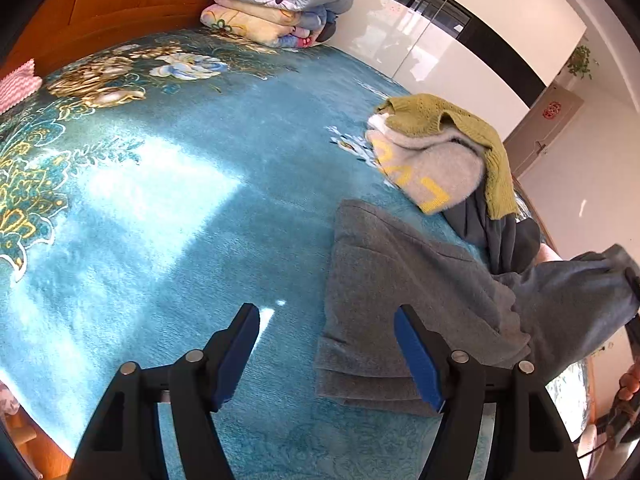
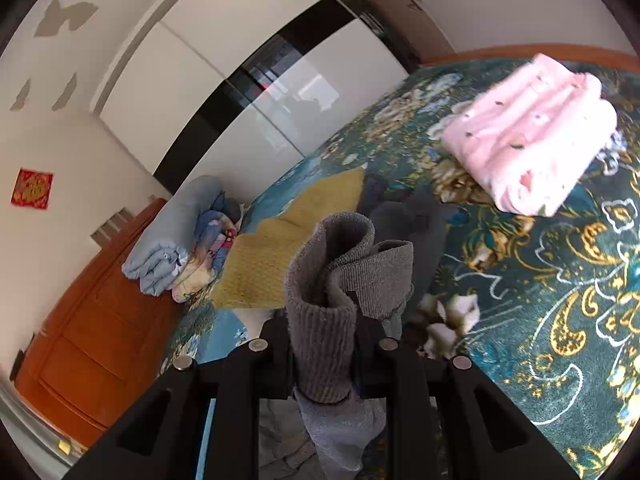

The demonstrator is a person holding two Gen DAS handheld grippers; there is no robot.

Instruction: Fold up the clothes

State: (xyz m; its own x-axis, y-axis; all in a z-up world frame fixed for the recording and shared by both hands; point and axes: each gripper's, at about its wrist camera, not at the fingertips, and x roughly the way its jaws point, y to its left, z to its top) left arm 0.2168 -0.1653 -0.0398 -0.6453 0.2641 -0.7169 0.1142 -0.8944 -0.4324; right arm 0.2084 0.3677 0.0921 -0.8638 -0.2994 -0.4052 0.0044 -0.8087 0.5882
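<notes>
My right fingers [image 2: 322, 344] are clamped on the ribbed hem of the grey sweater [image 1: 404, 300], which bunches up thick between them; a bundle that fat could slip out if I pull sideways. My left fingers [image 1: 326, 354] hang spread wide with nothing in them, above the bed [image 1: 168, 216], just beside the sweater's near edge. The rest of it lies crumpled on the blanket. Farther off, its far end lies against the unfolded pile [image 1: 440, 156], so a hard lift might drag the green knit [image 1: 432, 116] along.
</notes>
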